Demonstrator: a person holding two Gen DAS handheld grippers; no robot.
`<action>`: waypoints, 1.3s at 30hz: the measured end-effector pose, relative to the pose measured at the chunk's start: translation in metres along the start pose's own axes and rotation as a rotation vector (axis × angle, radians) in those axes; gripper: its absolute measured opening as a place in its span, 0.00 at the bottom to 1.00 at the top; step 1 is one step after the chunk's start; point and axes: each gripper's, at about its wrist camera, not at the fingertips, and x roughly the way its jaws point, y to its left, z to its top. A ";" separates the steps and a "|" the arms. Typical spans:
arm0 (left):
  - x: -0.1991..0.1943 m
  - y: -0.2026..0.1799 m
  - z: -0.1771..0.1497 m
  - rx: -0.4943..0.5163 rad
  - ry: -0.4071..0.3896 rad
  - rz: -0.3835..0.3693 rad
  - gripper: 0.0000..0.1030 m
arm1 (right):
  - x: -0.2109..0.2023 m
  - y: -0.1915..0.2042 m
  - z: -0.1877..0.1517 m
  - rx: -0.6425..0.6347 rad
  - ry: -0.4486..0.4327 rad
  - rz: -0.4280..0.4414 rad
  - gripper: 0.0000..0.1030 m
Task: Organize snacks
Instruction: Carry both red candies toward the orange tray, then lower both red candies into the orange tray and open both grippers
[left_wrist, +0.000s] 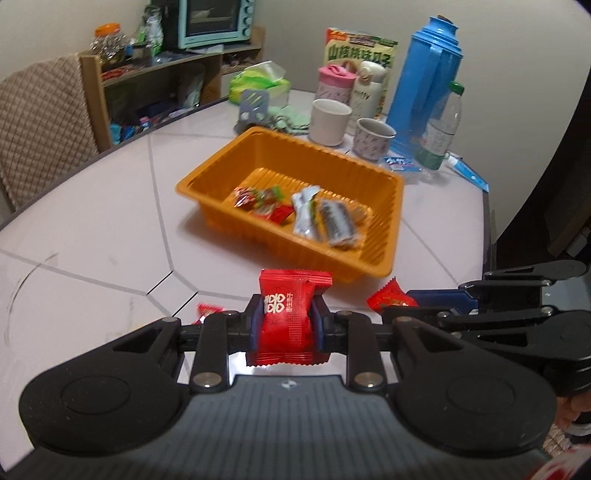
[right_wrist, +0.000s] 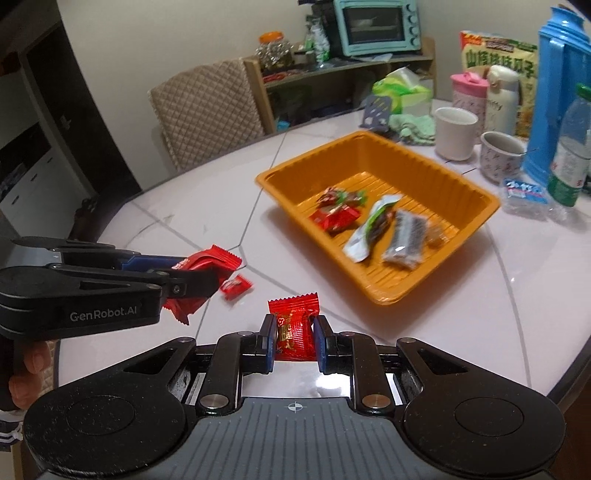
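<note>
My left gripper (left_wrist: 288, 321) is shut on a red snack packet with white characters (left_wrist: 286, 314), held above the table short of the orange tray (left_wrist: 380, 236). My right gripper (right_wrist: 294, 338) is shut on a smaller red candy (right_wrist: 293, 325), also lifted off the table near the tray (right_wrist: 384, 295). The tray holds several wrapped snacks: red candies (right_wrist: 334, 216), a white-green packet (right_wrist: 371, 229) and a grey bar (right_wrist: 404, 236). A small red candy (right_wrist: 236, 286) lies loose on the table beside the left gripper (right_wrist: 192, 280). The right gripper (left_wrist: 424, 306) and its candy show at the right of the left wrist view.
Behind the tray stand two cups (left_wrist: 328, 122), a pink bottle (left_wrist: 334, 83), a blue thermos (left_wrist: 424, 88), a plastic water bottle (left_wrist: 441, 129), a snack bag (left_wrist: 364, 50) and a green cloth (right_wrist: 413, 127). A quilted chair (right_wrist: 207, 110) and a shelf with a small oven (right_wrist: 376, 26) stand beyond the table.
</note>
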 end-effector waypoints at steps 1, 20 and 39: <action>0.002 -0.003 0.004 0.004 -0.003 -0.002 0.23 | -0.002 -0.004 0.003 0.002 -0.008 -0.005 0.21; 0.076 -0.028 0.085 0.034 -0.040 0.025 0.23 | 0.028 -0.088 0.066 0.042 -0.077 -0.053 0.21; 0.175 -0.014 0.139 0.047 0.018 0.059 0.23 | 0.108 -0.137 0.119 0.012 -0.082 -0.054 0.21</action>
